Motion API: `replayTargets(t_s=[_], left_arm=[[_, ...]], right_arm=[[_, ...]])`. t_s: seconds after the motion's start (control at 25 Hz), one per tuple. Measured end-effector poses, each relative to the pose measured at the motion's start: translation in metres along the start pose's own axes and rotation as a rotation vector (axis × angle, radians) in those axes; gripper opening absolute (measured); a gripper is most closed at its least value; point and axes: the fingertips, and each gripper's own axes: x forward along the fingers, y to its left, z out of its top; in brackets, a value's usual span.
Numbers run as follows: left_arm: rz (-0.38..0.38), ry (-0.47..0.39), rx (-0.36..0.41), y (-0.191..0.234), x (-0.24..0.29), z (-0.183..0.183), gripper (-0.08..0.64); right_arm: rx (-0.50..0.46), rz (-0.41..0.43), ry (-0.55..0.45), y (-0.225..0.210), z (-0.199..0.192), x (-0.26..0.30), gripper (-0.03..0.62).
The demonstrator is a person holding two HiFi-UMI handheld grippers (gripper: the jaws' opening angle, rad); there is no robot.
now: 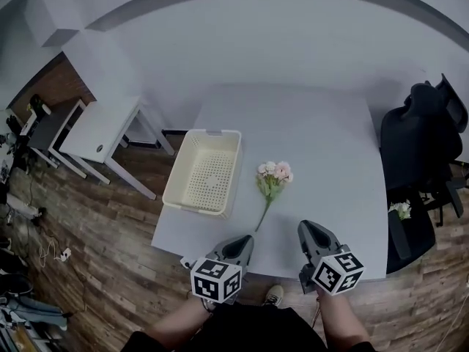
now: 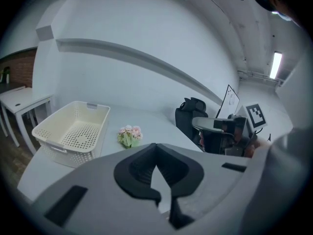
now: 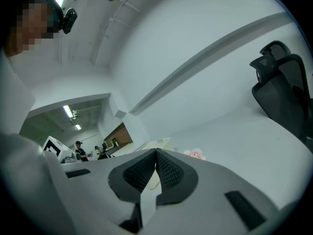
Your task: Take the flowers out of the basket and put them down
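Left tool [image 1: 246, 240], jaws together, nothing btwn them; its own view shows the tips [image 2: 156, 147] meeting. Right tool [image 1: 308, 227] likewise closed w/ nothing held, tips [image 3: 155, 153] touching in its view. Both are held over the near edge of the tabletop [image 1: 330, 152], side by side, each w/ a marker cube at the back. Flowers [image 1: 273, 175] lie flat on the tabletop ahead of the tools, roughly btwn their two lines, apart from both; blooms at the far end, stem running back toward the left tool. In left gripper view the flowers [image 2: 129, 135] sit above and left of the tips; in right gripper view the flowers [image 3: 196, 154] show just right of the tips, farther off. Flowers are outside the basket [image 1: 196, 205], just beside its right wall, not touching. Count: 2 tools, 1 bunch on the tabletop, 1 basket, 1 tabletop. Further out: 1 black chair [image 1: 418, 134] at the right edge w/ a small pale bunch-like thing [image 1: 400, 210] by its seat, too small to tell; 2 side tables at left, white [image 1: 99, 132] and dark [image 1: 50, 125].
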Motion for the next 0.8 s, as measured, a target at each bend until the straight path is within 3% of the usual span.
replayTargets(t_s=[0.28,0.8], left_arm=[[-0.056,0.006,-0.007,0.016,-0.037,-0.011,0.008],[-0.17,0.008,0.0,0.066,-0.095,-0.026,0.008]], right_arm=[[0.004,0.014,0.034,0.053,-0.031,0.01,0.02],[0.004,-0.075,0.036,0.142,-0.086,0.024,0.02]])
